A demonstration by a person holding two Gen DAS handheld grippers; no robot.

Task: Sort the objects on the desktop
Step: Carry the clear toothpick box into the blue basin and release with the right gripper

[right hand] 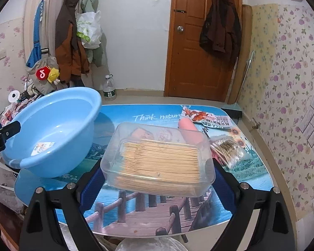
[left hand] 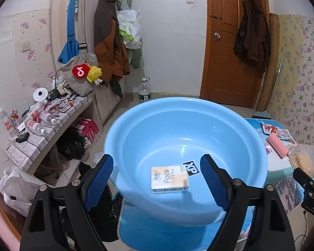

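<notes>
Left gripper (left hand: 157,177): blue ribbed pads (left hand: 99,179) stand wide apart with nothing pressed between them, poised over the near rim of the light blue basin (left hand: 136,129). Seen between the pads, a small tissue pack (left hand: 169,179) printed "Face" lies flat on the basin floor, well clear of both pads; its long axis runs left to right across the view, the lettering readable upright, and one corner overlaps a black-and-white "XP" sticker (left hand: 191,168) on the basin bottom. The basin sits on the left edge of the table (right hand: 157,209), partly overhanging it, and looks tilted in the right wrist view. Right gripper (right hand: 158,179): jaws wide, closed on a clear plastic box (right hand: 159,161) full of pale toothpicks; the box spans the whole gap and hides both fingertips, held just above the table surface. Its long axis runs side to side between the fingers, and the toothpicks inside lie along that same line. Beyond the box, on the picture-printed tabletop: a pink cylinder (right hand: 189,131) pointing away and slightly left, a bag of cotton swabs (right hand: 226,148) to its right, and a red-and-white snack wrapper (right hand: 207,118) near the far edge. Farther out: a water bottle (right hand: 109,90) on the floor, a wooden door (right hand: 198,41) with a dark jacket (right hand: 219,33) hung on it.
</notes>
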